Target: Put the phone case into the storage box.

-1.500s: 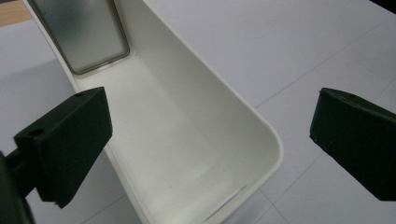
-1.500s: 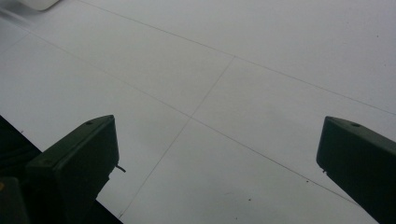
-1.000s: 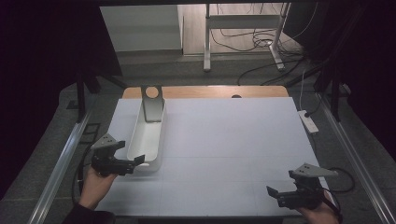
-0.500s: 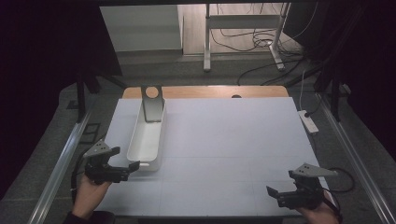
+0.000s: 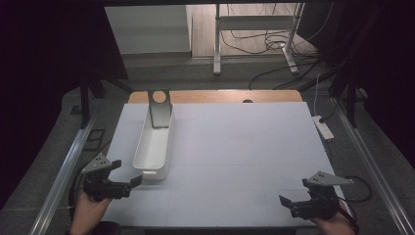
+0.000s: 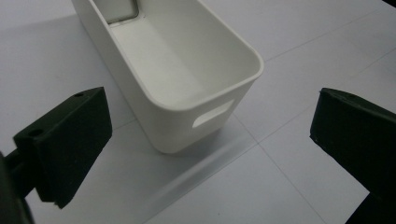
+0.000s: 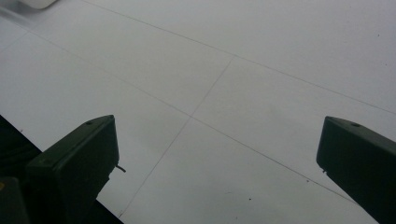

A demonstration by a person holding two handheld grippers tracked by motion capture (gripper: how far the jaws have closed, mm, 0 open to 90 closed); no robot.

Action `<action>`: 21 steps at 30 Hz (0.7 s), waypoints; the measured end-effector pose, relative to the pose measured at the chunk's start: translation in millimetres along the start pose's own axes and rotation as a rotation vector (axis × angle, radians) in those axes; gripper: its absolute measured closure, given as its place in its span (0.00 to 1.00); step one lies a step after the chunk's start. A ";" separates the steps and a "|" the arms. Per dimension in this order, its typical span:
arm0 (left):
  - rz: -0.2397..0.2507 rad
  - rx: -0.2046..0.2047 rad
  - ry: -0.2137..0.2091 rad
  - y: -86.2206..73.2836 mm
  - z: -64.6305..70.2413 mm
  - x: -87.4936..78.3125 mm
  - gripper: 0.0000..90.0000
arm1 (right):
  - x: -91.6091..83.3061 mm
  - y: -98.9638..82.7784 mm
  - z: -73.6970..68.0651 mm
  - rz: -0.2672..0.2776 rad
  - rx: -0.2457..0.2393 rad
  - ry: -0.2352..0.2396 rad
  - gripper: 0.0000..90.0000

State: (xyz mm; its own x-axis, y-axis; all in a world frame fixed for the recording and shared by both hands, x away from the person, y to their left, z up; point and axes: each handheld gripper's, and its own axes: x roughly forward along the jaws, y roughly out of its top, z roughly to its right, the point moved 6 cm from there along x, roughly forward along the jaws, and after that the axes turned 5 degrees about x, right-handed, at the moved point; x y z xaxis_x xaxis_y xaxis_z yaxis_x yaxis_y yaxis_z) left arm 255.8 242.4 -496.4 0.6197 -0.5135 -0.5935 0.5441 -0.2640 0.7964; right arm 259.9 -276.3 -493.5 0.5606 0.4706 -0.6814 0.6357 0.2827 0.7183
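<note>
Left gripper (image 5: pixel 131 183), held in a hand (image 5: pixel 88 211) at the near left corner of the table (image 5: pixel 254 147), had its jaws spread wide and gripped nothing; its tips pointed toward the near end of the white bin (image 5: pixel 155 142), close to it but not touching. In the left gripper view the same bin (image 6: pixel 177 79) lay between and beyond the two parted jaws, its slotted handle cutout on the near end wall facing the camera.

The bin was a long, narrow, open-topped trough standing on the left part of the white table surface. Its long axis ran from the near edge toward the far edge, leaning slightly rightward as it receded. A grey flat plate (image 5: pixel 160 108) with a round hole leaned in its far end, rising above the rim. The rest of the bin's interior appeared empty.

Right gripper (image 5: pixel 288 204) rested at the near right corner, well apart from the bin, jaws likewise parted and empty; the right gripper view showed bare table (image 7: pixel 233 93) between them.
</note>
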 end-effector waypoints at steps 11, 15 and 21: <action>-0.010 -0.003 0.015 -10.4 1.4 -7.1 0.00 | 0.2 0.0 -0.1 -0.002 0.000 -0.002 0.00; -0.010 -0.006 0.017 -13.6 2.6 -9.0 0.00 | 0.3 -0.1 -0.2 -0.003 -0.001 -0.002 0.00; -0.016 -0.003 0.023 -18.3 3.8 -13.0 0.00 | 0.2 -0.1 -0.1 -0.003 -0.001 -0.001 0.00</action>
State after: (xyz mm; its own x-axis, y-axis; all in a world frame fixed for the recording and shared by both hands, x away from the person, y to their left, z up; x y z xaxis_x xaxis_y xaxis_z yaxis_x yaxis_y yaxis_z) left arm 235.7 250.8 -502.8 0.6239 -0.4906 -0.6083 0.5554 -0.2692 0.7868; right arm 259.9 -276.1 -493.7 0.5594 0.4689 -0.6836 0.6370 0.2846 0.7164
